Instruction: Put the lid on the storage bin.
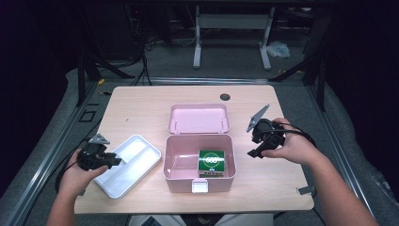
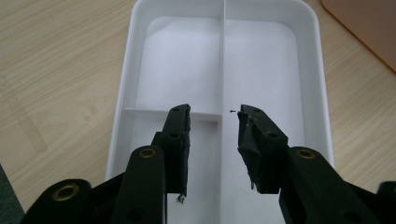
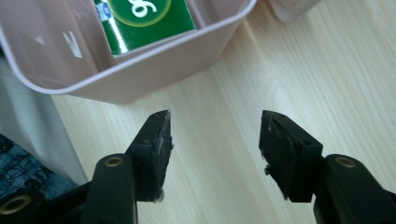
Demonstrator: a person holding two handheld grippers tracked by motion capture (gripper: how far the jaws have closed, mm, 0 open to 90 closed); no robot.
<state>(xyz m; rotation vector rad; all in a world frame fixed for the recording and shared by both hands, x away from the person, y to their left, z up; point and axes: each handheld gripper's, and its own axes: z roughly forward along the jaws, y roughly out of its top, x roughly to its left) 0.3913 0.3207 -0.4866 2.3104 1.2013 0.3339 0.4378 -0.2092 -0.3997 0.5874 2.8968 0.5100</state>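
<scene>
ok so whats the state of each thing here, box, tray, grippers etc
pink box: open, lid tipped back, a green packet inside
green packet: lying flat in the box's right side
white tray: empty, divided into compartments, left of the box
left gripper: open, holding nothing, over the tray
right gripper: open, holding nothing, above bare table beside the box

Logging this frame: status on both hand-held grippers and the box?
Left hand-held gripper open over the white tray, holding nothing. Right hand-held gripper open, beside the pink box. Green carton inside, lid off behind. Nothing in the way.
</scene>
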